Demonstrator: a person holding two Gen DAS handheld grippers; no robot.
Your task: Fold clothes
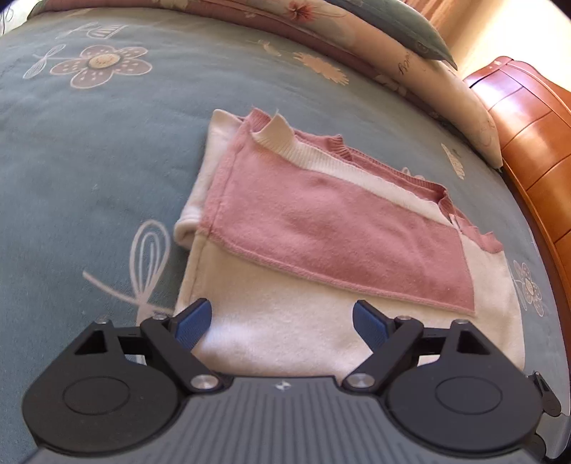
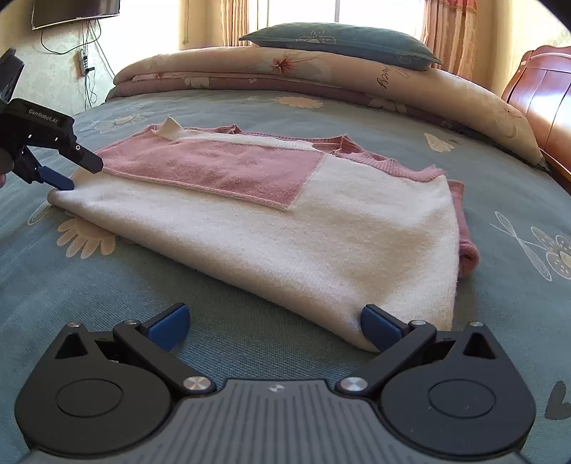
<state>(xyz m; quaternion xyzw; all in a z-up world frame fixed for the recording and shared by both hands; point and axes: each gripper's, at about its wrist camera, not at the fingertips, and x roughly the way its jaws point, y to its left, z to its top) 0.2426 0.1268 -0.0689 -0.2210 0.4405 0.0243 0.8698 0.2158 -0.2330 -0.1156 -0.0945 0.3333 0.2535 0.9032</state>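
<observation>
A pink and white sweater (image 1: 321, 221) lies folded flat on the blue-green bedspread (image 1: 89, 160), pink panel on top of the white body. My left gripper (image 1: 282, 324) is open, its blue pads spread over the sweater's near white edge with nothing pinched. From the right wrist view the sweater (image 2: 285, 221) stretches across the bed, and the left gripper (image 2: 76, 173) hovers at its far left corner. My right gripper (image 2: 273, 326) is open just above the bedspread (image 2: 142, 278); its right pad sits against the sweater's near white corner, the left pad over bare bedspread.
A rolled floral quilt (image 2: 321, 75) and a dark green pillow (image 2: 339, 39) lie along the far side of the bed. A wooden headboard (image 2: 546, 92) stands at the right. A wall screen (image 2: 75, 10) with hanging cables is at the back left.
</observation>
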